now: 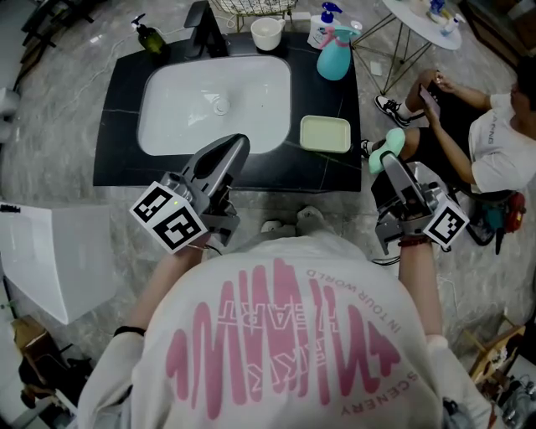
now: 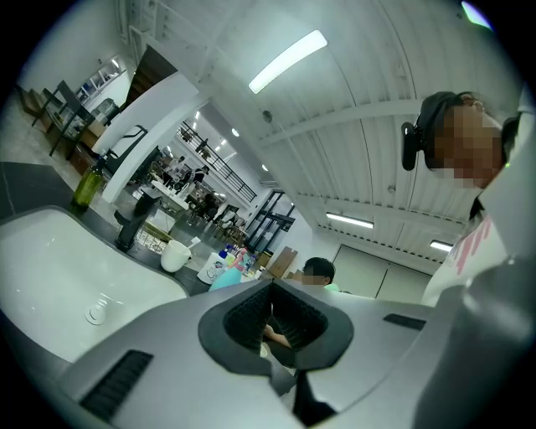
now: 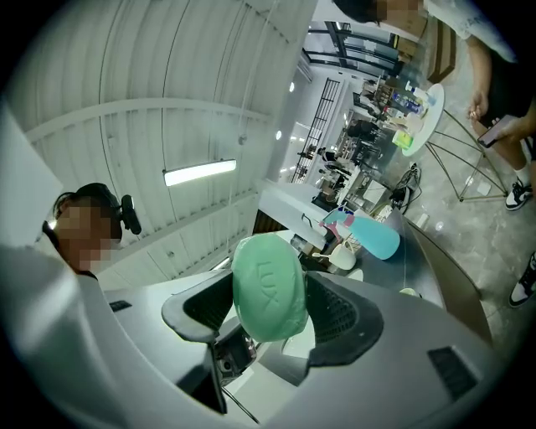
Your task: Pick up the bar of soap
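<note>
An oval mint-green bar of soap (image 3: 269,287) sits clamped between the jaws of my right gripper (image 3: 272,306), which is shut on it. In the head view the same soap (image 1: 388,157) shows at the tip of the right gripper (image 1: 391,163), held off the right end of the black counter (image 1: 117,159) and lifted above it. The pale green soap dish (image 1: 326,134) on the counter holds nothing. My left gripper (image 1: 235,149) hangs over the counter's front edge by the white sink (image 1: 215,103), its jaws shut on nothing (image 2: 274,323).
At the back of the counter stand a teal spray bottle (image 1: 335,55), a white cup (image 1: 267,33), a black tap (image 1: 202,29) and a dark pump bottle (image 1: 149,38). A seated person (image 1: 469,126) is on the right, beside a round table (image 1: 423,21). A white bin (image 1: 50,251) stands at left.
</note>
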